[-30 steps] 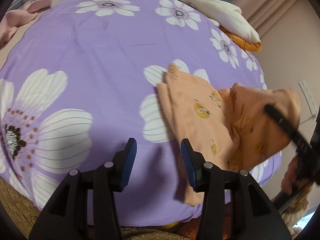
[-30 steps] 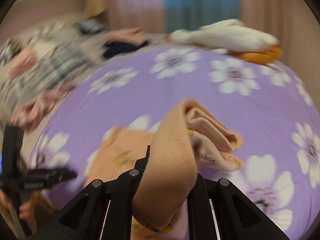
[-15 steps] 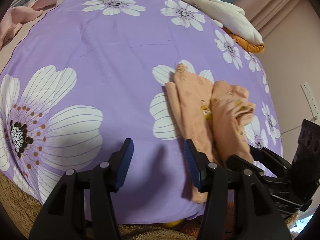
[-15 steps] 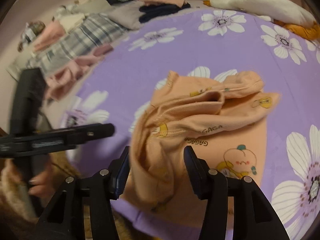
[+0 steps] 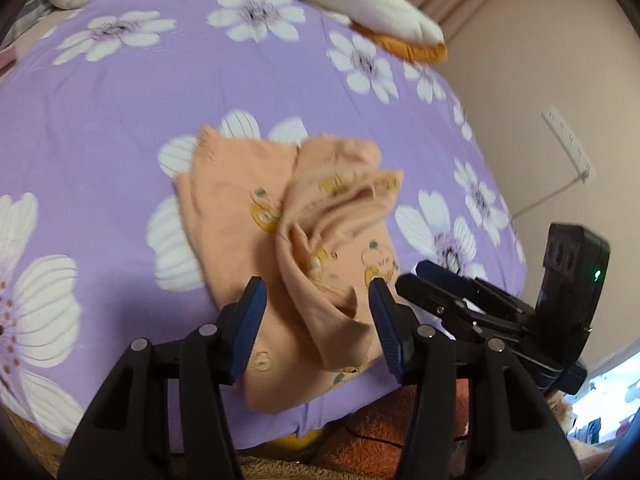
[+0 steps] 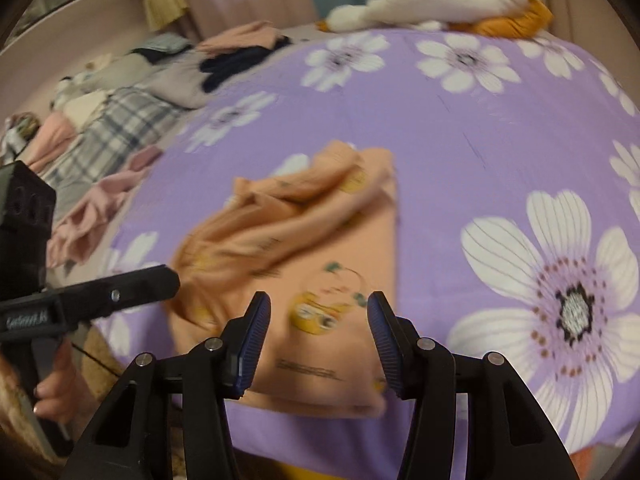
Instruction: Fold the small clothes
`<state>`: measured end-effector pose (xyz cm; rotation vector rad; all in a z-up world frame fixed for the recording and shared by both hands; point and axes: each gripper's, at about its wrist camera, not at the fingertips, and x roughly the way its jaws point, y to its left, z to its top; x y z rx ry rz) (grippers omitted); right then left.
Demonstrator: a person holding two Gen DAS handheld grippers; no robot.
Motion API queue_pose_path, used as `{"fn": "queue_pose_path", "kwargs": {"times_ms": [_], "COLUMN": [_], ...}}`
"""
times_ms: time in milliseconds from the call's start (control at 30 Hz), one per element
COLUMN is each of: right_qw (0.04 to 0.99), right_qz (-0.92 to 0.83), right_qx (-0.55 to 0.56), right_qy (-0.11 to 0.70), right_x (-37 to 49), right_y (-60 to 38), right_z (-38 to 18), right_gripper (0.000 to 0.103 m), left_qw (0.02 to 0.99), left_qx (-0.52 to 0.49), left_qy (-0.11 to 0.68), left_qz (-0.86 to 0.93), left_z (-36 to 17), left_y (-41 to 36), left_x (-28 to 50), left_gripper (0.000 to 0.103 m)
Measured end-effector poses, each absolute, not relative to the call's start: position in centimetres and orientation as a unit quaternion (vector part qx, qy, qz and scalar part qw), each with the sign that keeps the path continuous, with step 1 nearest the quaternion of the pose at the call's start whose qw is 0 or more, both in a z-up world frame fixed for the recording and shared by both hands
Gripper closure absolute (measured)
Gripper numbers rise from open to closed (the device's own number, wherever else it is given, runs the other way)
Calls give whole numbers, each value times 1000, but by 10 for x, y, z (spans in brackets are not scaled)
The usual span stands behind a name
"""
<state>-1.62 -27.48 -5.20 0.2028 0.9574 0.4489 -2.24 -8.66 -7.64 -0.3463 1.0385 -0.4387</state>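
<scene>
A small peach-orange cotton garment printed with yellow cartoon faces (image 5: pixel 248 216) lies half-folded and rumpled on a purple bedspread patterned with large white flowers (image 5: pixel 120 120), close to the bedspread's near edge. One flat layer rests on the bedspread, and a bunched, creased flap is heaped across the top of it, running diagonally. The left gripper (image 5: pixel 316 320), black with blue ribbed pads, hovers at the garment's near end with its jaws spread wide and nothing between them; seen from its own camera, the loose fold of the garment sits in line with the gap, though whether the fingers touch the cloth cannot be told. The right gripper (image 6: pixel 318 328), of the same make, also stands with its jaws wide apart and empty, poised over the flat near part of the garment where a yellow cartoon face and a line of printed letters show. In the left wrist view the right gripper (image 5: pixel 460 296) reaches in from the side, just beside the garment's edge. At the far end of the bedspread lies a white and orange plush toy (image 6: pixel 436 0). Off the bedspread's far side, beyond the garment, sits a pile of other clothes including a grey plaid piece (image 6: pixel 116 120).
</scene>
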Motion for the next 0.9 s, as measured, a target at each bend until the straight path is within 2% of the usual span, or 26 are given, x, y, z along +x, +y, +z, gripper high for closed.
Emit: {"fn": "queue_pose_path", "kwargs": {"times_ms": [100, 133, 200, 300, 567, 833, 900], "right_qw": [854, 854, 857, 860, 852, 831, 833], "right_qz": [209, 208, 206, 213, 269, 304, 293], "right_qx": [104, 105, 101, 93, 41, 55, 64], "right_qy": [465, 465, 461, 454, 447, 462, 465], "right_x": [-14, -14, -12, -3, 36, 63, 61], "right_y": [-279, -281, -282, -277, -222, -183, -185], "right_z": [-59, -59, -59, -58, -59, -68, -72], "right_gripper": [50, 50, 50, 51, 54, 54, 54], "left_qw": [823, 823, 817, 806, 792, 780, 776], "left_qx": [-150, -149, -155, -188, -214, -243, -250], "left_qy": [512, 515, 524, 530, 537, 537, 539], "left_qz": [-197, -189, -182, -185, -194, -211, -212], "left_z": [-95, -100, -109, -118, -124, -126, -126], "left_y": [-92, -90, -83, -68, -63, -58, -57], "left_x": [-20, -21, -22, -27, -42, -42, -40], "left_gripper": [55, 69, 84, 92, 92, 93, 90]}}
